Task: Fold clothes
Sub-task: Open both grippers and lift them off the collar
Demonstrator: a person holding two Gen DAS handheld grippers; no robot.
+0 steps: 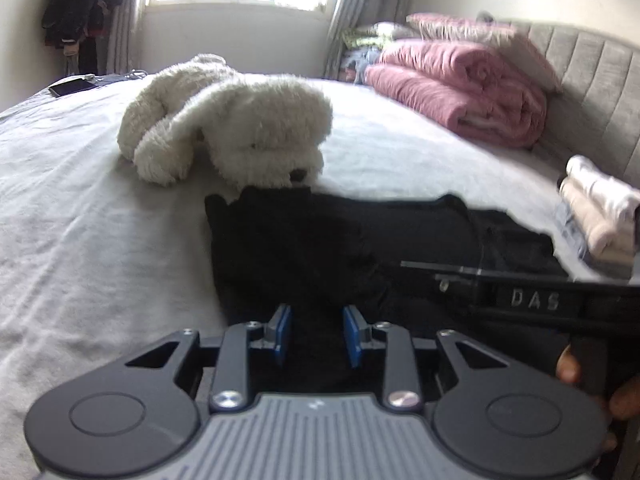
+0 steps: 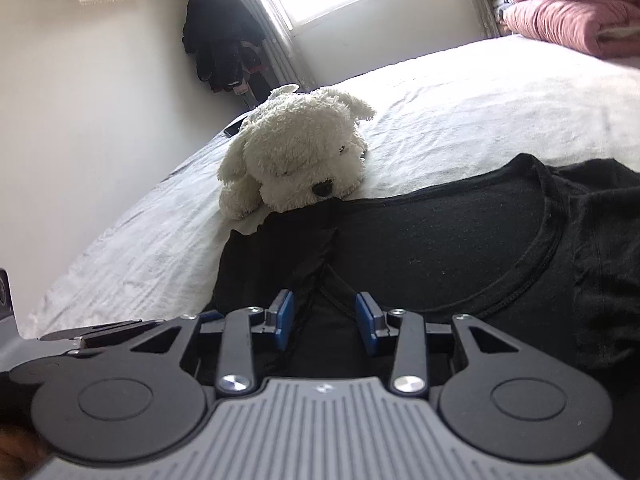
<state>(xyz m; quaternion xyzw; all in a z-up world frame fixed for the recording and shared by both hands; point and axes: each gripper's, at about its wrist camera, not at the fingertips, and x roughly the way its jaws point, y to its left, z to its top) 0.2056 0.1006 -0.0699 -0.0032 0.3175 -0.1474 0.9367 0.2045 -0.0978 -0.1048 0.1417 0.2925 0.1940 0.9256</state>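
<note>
I have both tools tilted down over the black shirt (image 2: 440, 240), which lies spread on the bed (image 1: 80, 200) just in front of the white plush dog (image 1: 240, 128), its edge touching the dog's muzzle. My left hand-held gripper (image 1: 316, 334) is part open, nothing between its blue pads. My right hand-held gripper (image 2: 326, 326) is likewise part open over a crease, gripping nothing.

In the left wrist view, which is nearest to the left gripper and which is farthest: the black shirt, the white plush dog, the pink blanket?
From the left gripper:
1. Black shirt, directly ahead, under the fingers.
2. White plush dog, beyond the shirt's far edge.
3. Pink blanket, far right, by the headboard.
</note>
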